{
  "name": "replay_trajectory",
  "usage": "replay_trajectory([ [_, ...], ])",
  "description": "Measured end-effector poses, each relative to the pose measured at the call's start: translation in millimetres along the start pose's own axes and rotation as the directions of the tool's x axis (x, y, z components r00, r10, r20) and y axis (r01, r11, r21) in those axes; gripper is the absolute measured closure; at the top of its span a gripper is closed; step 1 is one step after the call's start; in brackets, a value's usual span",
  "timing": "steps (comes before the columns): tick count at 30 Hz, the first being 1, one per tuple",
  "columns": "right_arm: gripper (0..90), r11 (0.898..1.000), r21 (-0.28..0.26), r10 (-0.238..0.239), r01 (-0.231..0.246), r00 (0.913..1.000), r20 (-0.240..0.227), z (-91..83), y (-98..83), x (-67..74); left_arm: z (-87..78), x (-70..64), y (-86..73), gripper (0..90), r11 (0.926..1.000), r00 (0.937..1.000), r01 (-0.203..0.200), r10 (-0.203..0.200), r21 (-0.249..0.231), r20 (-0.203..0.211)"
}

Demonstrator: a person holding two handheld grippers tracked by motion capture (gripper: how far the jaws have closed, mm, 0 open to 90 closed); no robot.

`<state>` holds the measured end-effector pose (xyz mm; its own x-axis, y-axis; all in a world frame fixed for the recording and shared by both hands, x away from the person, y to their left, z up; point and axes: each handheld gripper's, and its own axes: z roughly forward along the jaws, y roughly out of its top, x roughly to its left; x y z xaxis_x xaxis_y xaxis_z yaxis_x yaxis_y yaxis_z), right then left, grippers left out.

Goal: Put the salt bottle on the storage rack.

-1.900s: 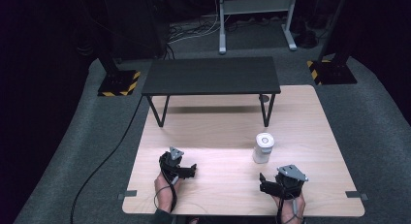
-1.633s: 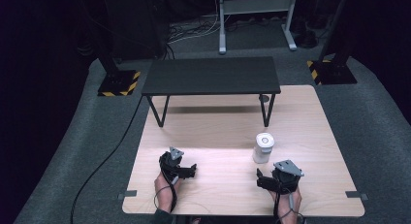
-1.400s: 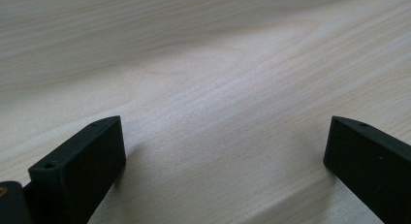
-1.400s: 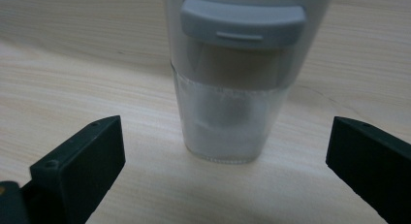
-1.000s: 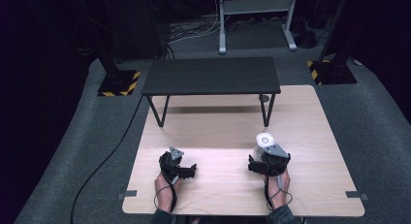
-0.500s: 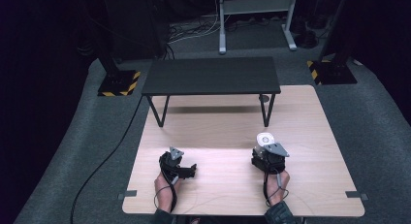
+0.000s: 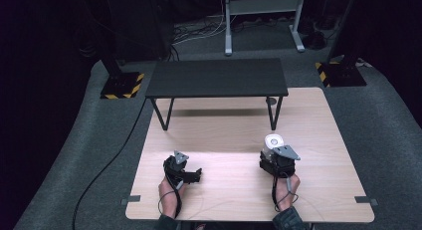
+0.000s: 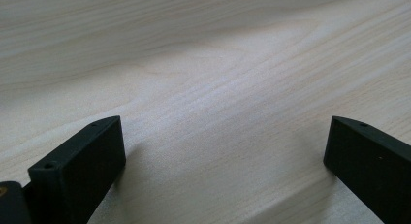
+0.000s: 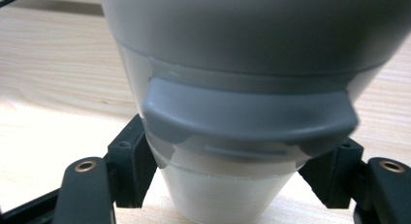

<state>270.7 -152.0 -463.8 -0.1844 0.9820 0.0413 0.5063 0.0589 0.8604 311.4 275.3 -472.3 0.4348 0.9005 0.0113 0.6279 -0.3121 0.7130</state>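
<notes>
**Right gripper clamped on the cup**

Near left, the left gripper point(image 7: 191, 174) rests on the pale wooden table point(image 7: 318, 120), jaws apart. Near right, the right gripper point(image 9: 232, 185) is clamped on a white plastic cup with a grey lid point(image 9: 232, 83). Farther back stands a black bench point(image 7: 217, 76).

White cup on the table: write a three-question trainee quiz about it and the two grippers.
1. True or false: the right gripper has its fingers closed on the white cup.
2. What lies between the left gripper's fingers? A) a cup B) bare wooden table C) a cable
3. In the high view, what stands on the table beyond the cup?

Key: 1 true. 2 B. 3 a low black bench on thin legs.
</notes>
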Motion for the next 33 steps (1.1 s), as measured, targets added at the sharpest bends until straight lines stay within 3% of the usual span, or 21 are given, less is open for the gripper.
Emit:
replay_trajectory([
  [33, 29.0, 0.997, -0.05, -0.052, 0.051, 0.9984, -0.02, -14.6, 39.5, -1.1, 0.1, 0.2, 0.1, 0.7, 1.0, 1.0, -0.001, 0.001, 0.0, 0.001],
])
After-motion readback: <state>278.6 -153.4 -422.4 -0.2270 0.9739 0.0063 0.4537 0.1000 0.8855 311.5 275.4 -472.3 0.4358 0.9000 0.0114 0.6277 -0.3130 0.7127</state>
